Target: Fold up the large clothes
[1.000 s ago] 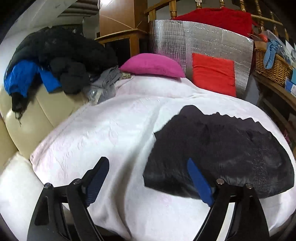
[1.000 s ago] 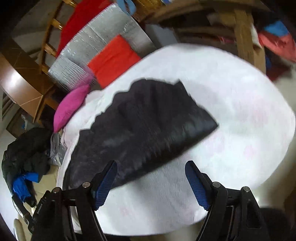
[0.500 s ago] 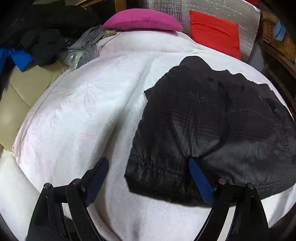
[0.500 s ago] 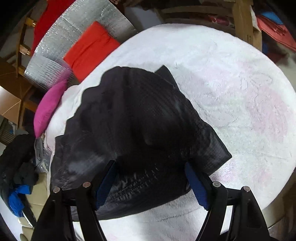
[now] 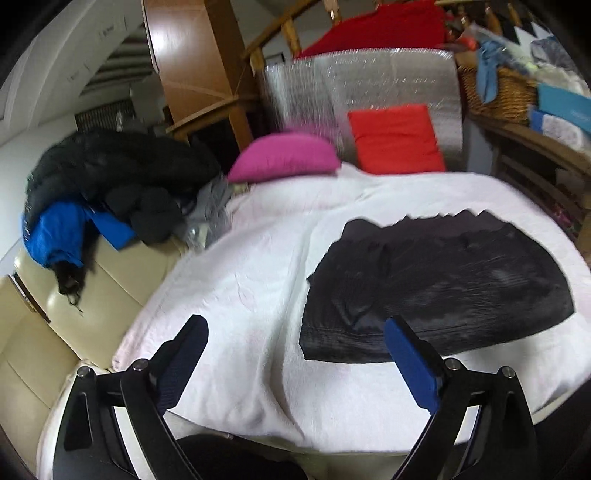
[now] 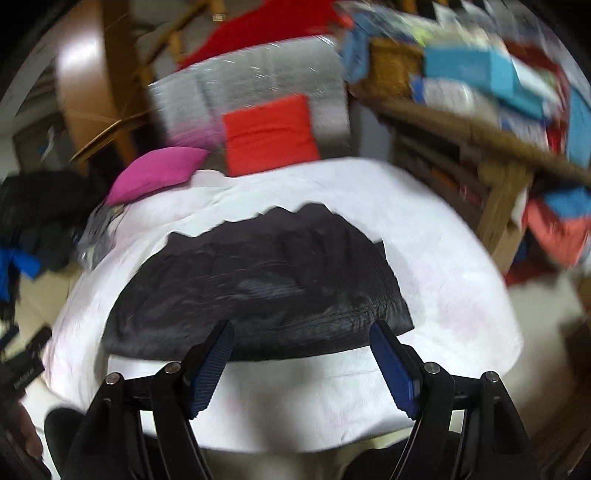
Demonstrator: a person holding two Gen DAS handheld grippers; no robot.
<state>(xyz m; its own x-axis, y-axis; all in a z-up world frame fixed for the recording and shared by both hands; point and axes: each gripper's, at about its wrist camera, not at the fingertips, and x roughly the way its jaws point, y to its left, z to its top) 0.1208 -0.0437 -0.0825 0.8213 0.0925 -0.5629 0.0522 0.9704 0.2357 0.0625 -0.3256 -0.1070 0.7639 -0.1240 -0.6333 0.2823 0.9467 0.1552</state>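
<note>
wicker basket (image 5: 496,88) holding blue cloth (image 5: 487,75)

A cluttered home living room. A cream sofa (image 5: 40,332) is draped with a white blanket (image 5: 251,280); at its far end lie a pink cushion (image 5: 284,157) and red cushion (image 5: 397,138), beside them a wicker basket (image 5: 495,92) on wooden shelving, behind them a wooden stair railing (image 5: 280,26).

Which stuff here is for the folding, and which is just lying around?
For the folding: black garment, white blanket under it, both open hand-held grippers.
Lying about: pink cushion, red cushion, dark clothes pile, wicker basket.
</note>
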